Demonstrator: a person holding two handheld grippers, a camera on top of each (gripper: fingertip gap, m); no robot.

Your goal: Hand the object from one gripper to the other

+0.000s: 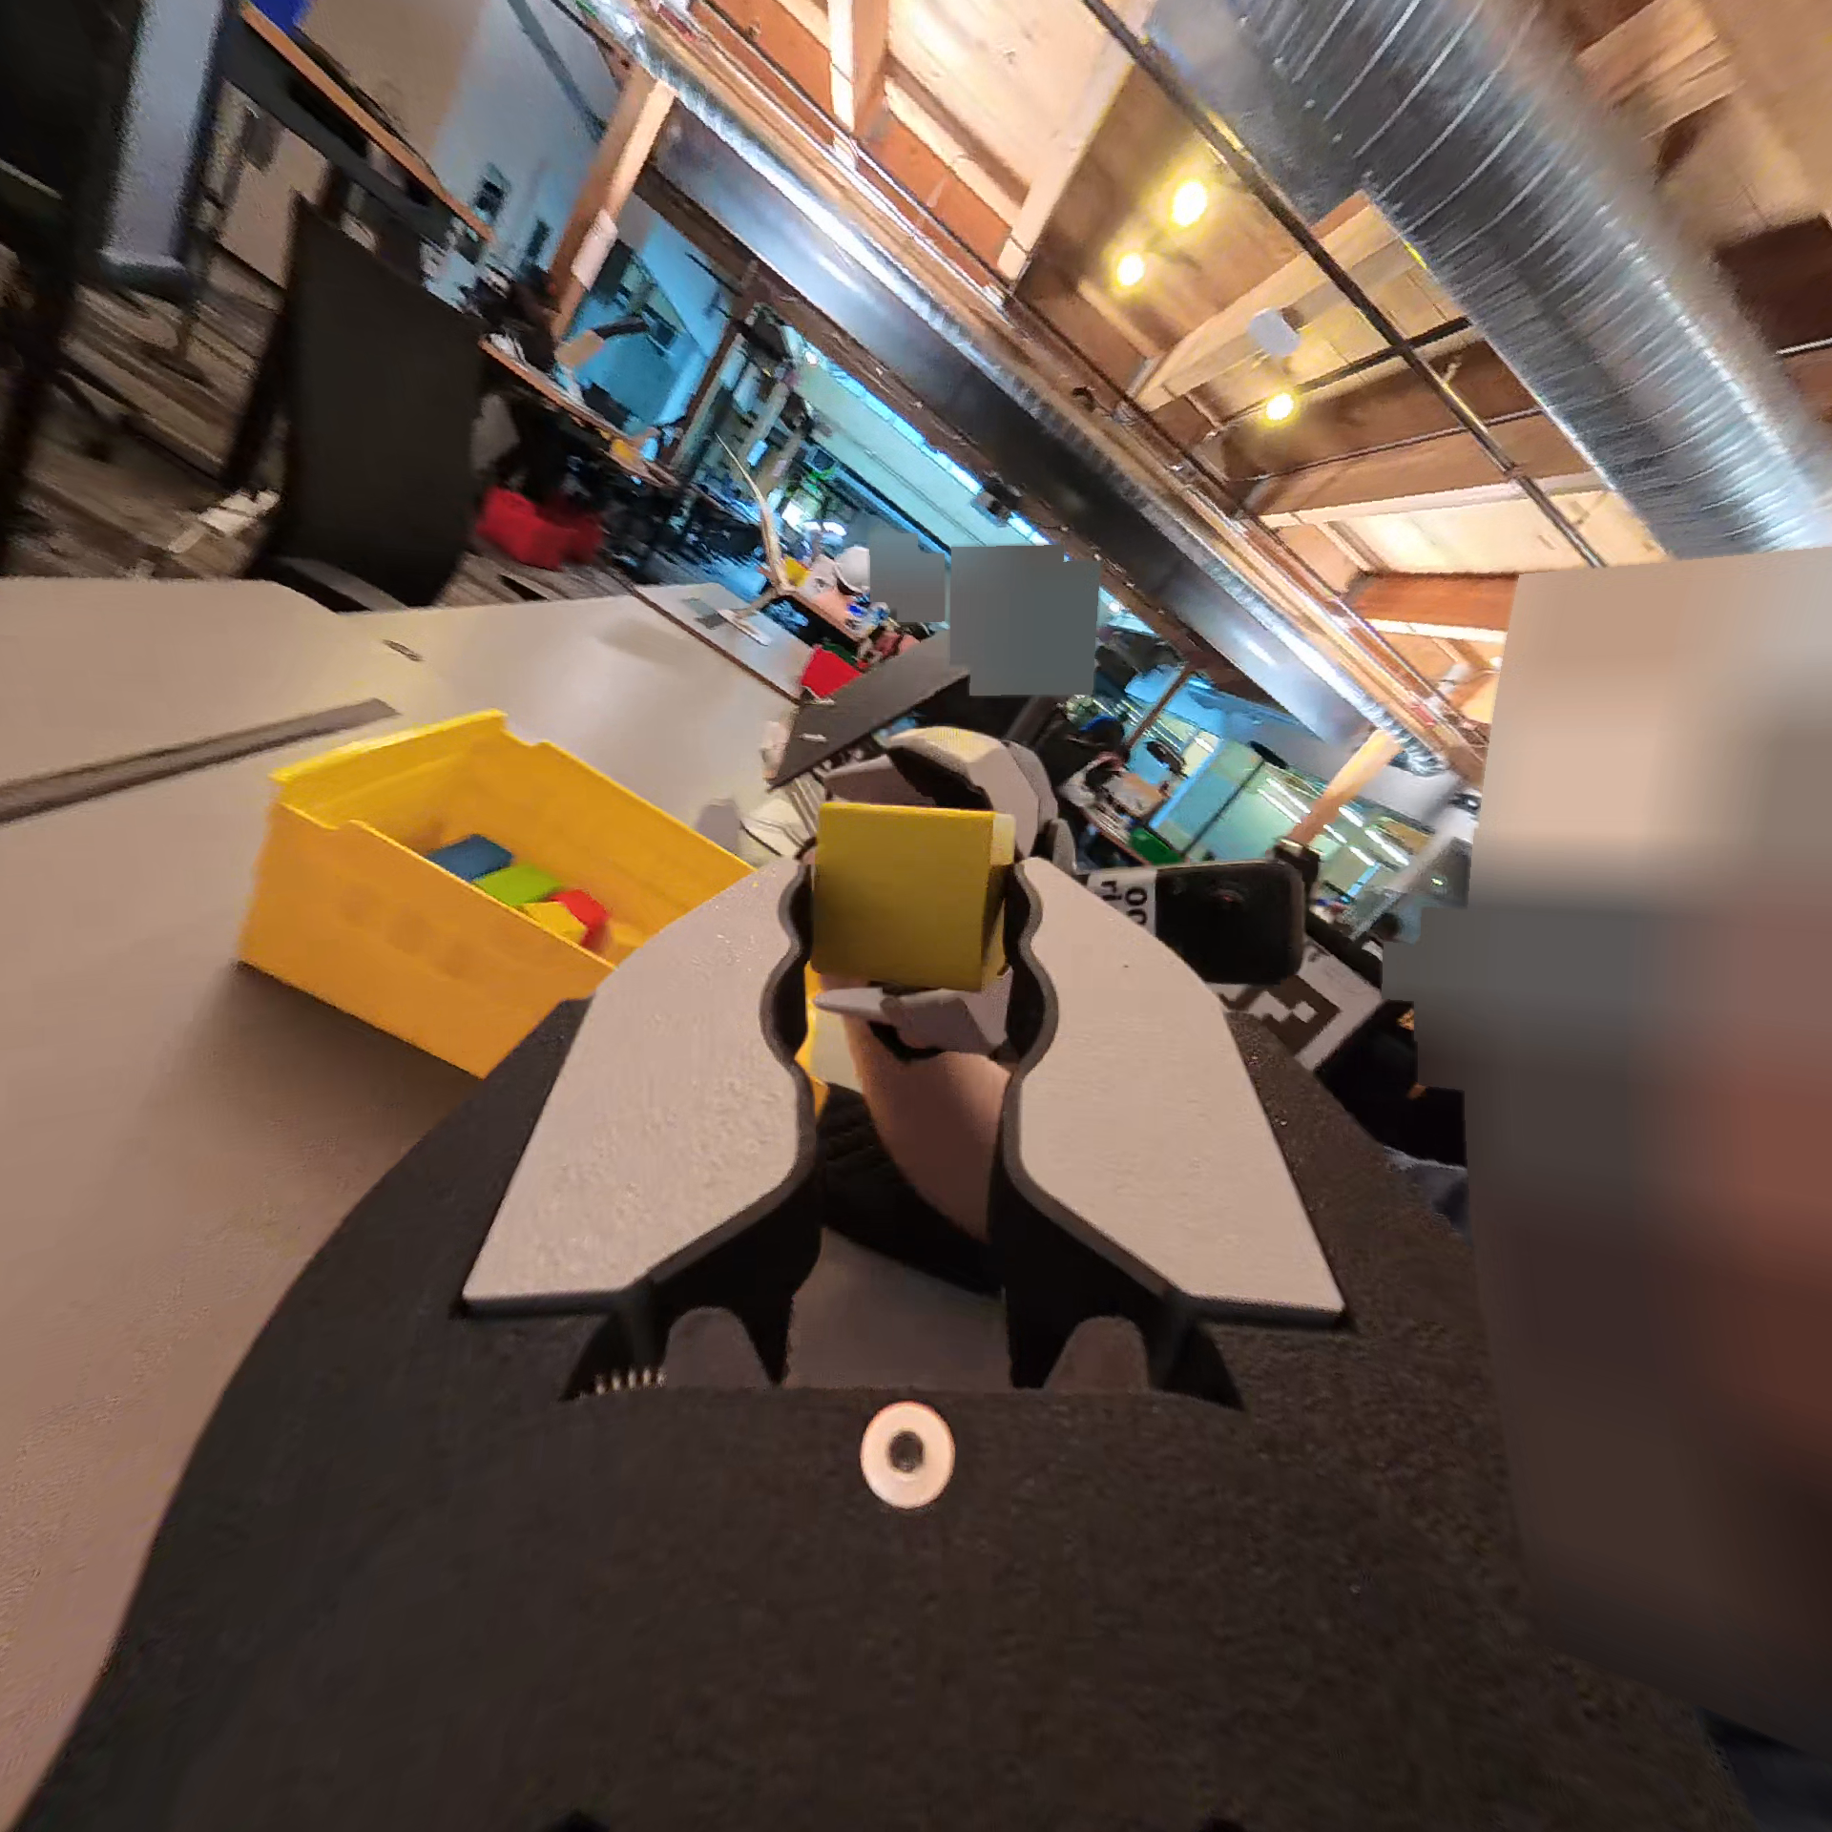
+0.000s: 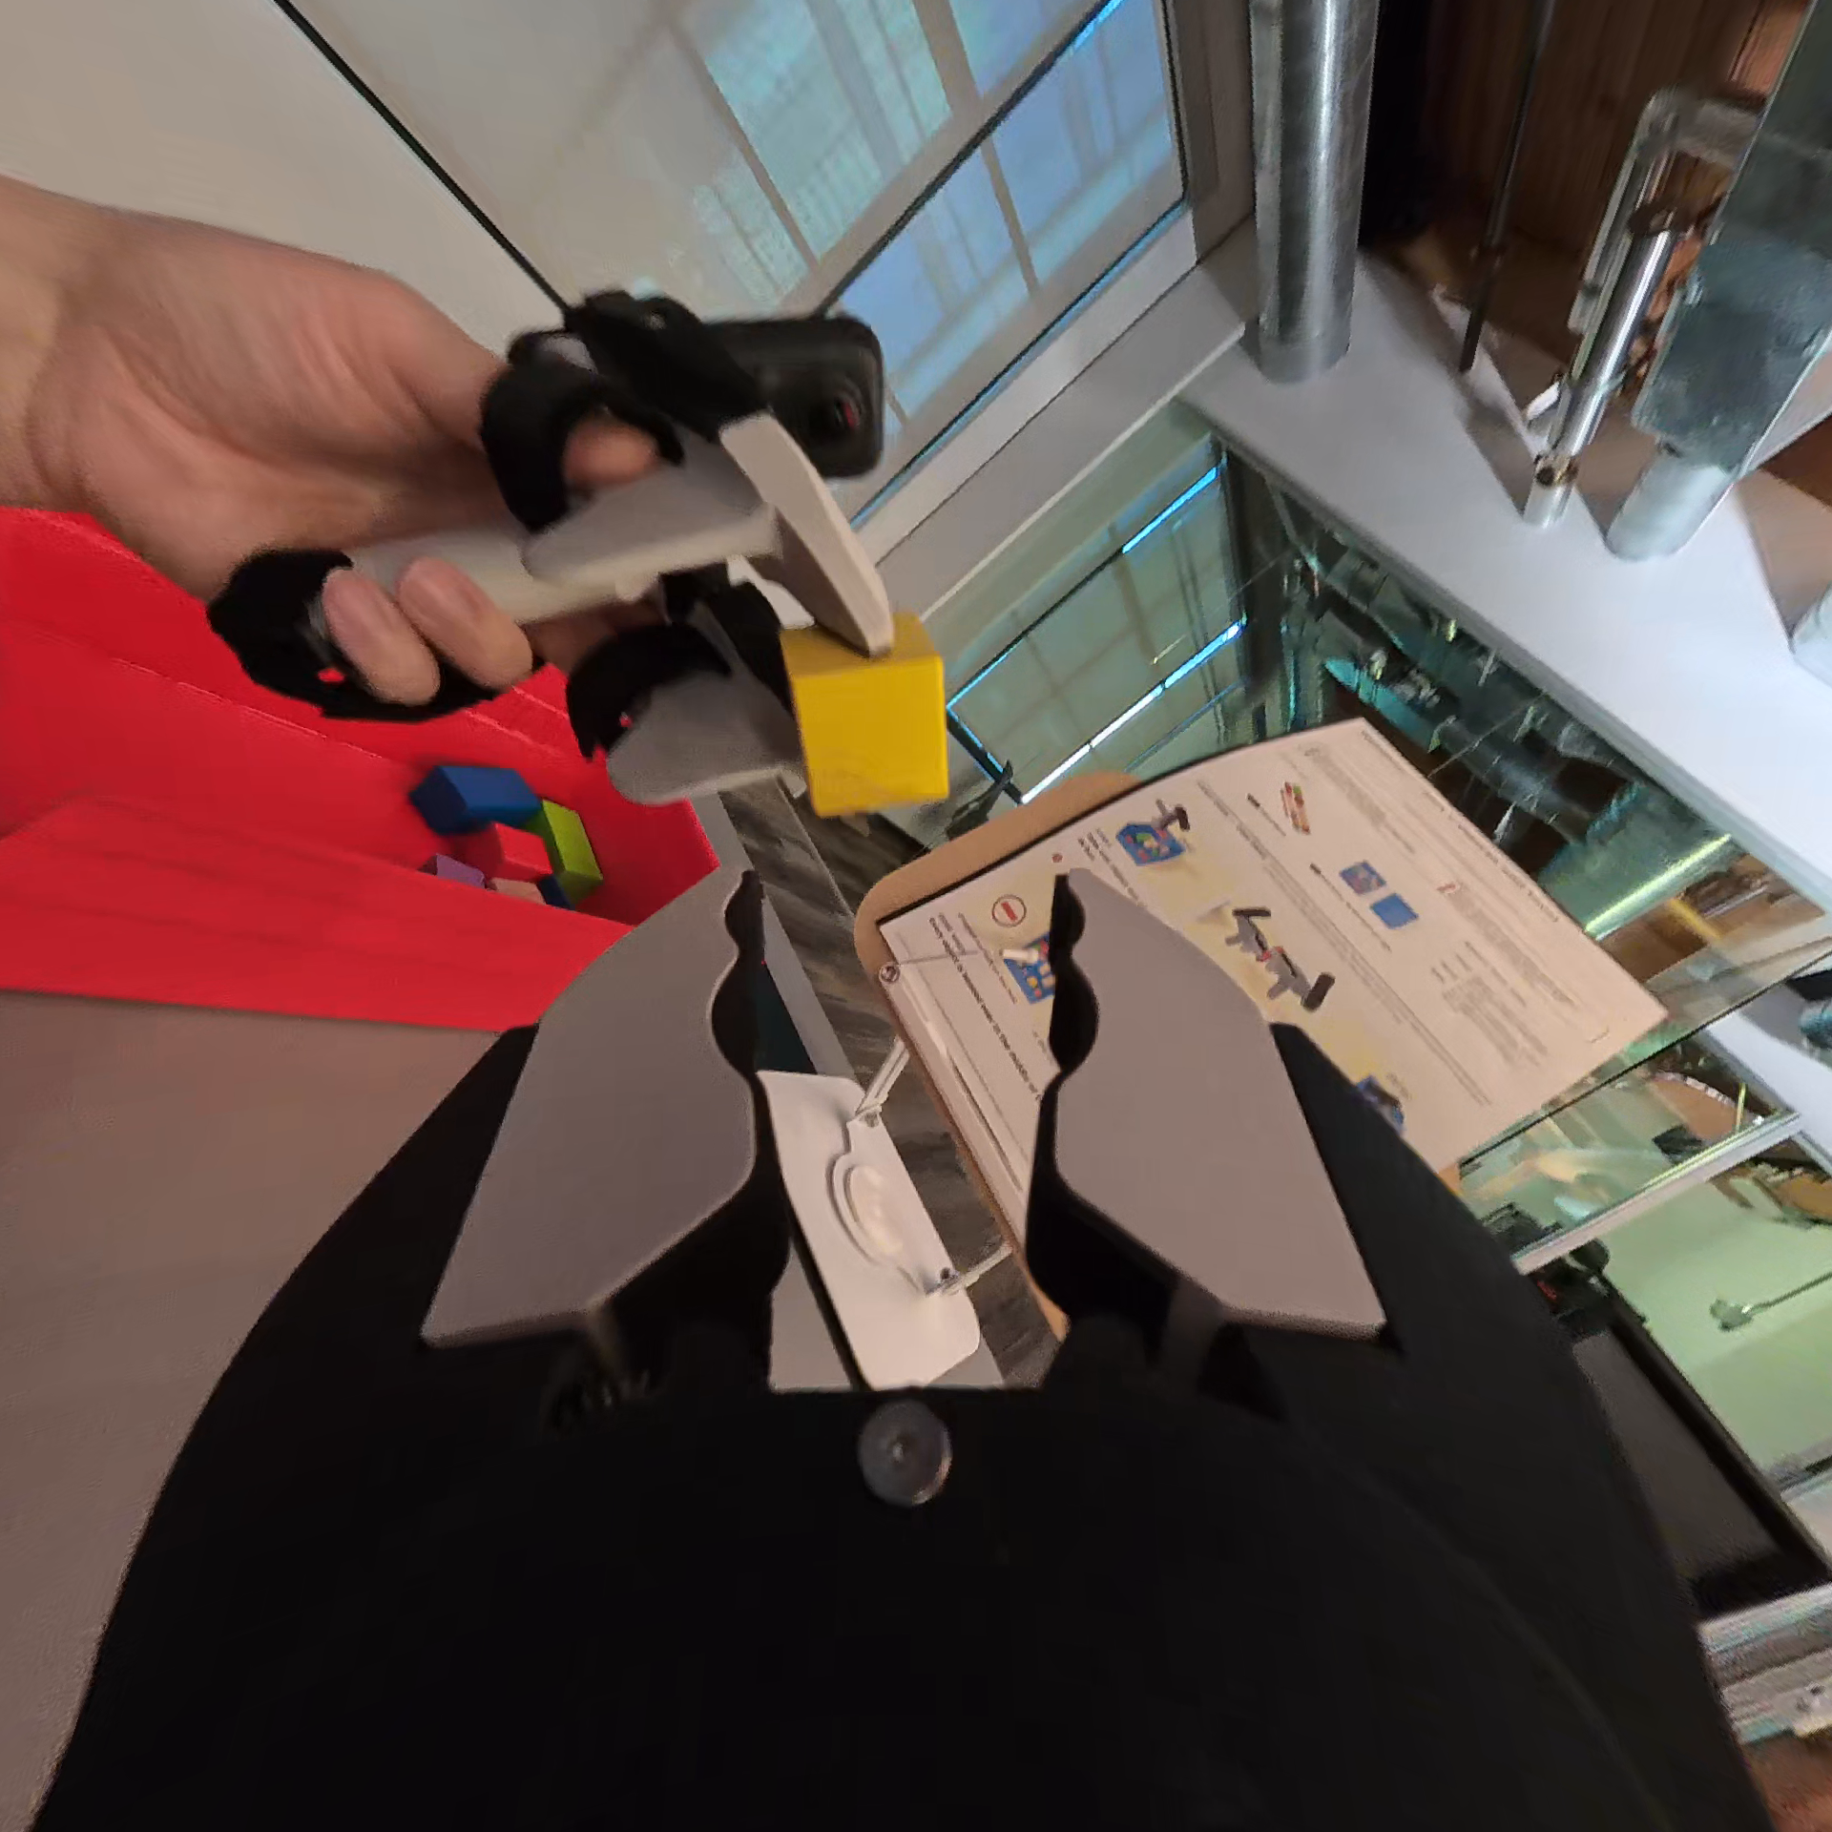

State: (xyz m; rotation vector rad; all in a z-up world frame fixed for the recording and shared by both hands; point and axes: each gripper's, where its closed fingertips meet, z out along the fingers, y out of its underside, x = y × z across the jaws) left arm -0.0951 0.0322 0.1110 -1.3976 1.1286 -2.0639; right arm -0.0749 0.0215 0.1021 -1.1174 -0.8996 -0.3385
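A yellow wooden block [image 1: 897, 892] is pinched between the tips of my left gripper [image 1: 912, 897], which is shut on it and holds it in the air. In the right wrist view the same block [image 2: 867, 719] sits in the left gripper [image 2: 828, 699], held by a hand [image 2: 198, 397] at the upper left. My right gripper [image 2: 907, 892] is open and empty, its tips a short way from the block and pointing at it. In the left wrist view the right gripper's fingers [image 1: 927, 1011] show just behind the block, one above and one below it.
A yellow bin [image 1: 377, 942] with coloured blocks stands on the grey table [image 1: 129, 1140] to the left. A red bin [image 2: 248, 892] with blocks is at the left of the right wrist view. A clipboard with a printed sheet [image 2: 1289, 942] lies beyond the right gripper.
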